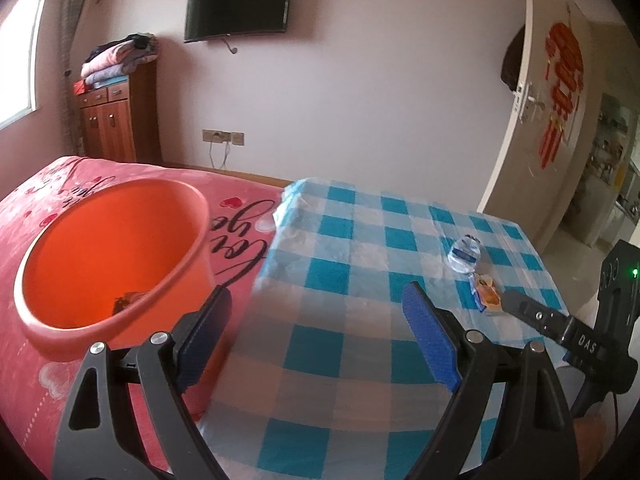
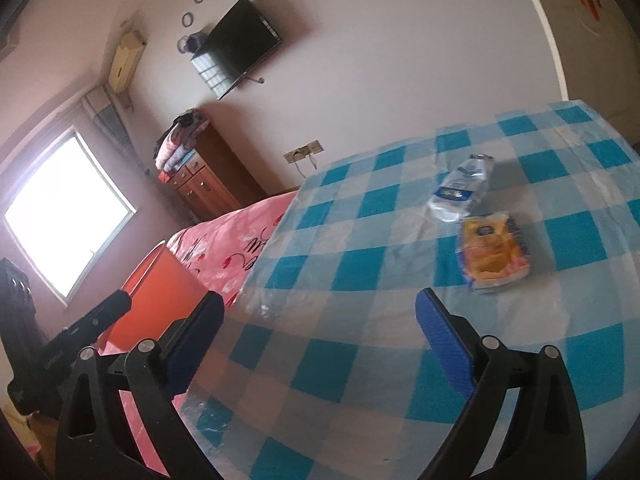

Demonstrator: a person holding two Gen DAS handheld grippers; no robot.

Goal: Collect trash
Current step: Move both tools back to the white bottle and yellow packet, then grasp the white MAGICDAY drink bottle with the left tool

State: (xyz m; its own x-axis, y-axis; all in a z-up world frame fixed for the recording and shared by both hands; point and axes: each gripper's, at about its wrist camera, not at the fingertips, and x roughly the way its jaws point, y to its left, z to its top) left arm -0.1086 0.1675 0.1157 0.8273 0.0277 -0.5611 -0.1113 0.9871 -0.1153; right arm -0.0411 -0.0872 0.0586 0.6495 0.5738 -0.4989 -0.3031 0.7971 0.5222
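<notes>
- The left gripper (image 1: 316,300) hung over the near edge of the surface (image 1: 340,360), which was covered with a blue-and-white checked cloth; its blue-padded fingers (image 1: 430,344) stood wide apart with nothing between them.
- The right gripper (image 2: 320,312) hung over the same surface, its fingers (image 2: 444,344) likewise spread wide and empty.
- A crushed clear plastic bottle (image 2: 460,190) with a blue label lay on its side toward the far right part of the surface.
- A flattened orange-yellow snack wrapper (image 2: 492,252) lay just beside the bottle, on the nearer side; whether the two touched could not be told.
- An orange bin (image 1: 112,256) stood open on the pink bed cover (image 1: 240,216), left of the surface, beside the left gripper's left finger.
- A small dark item (image 1: 128,300) lay at the bottom of the bin, possibly trash; the view was too dim to identify it.
</notes>
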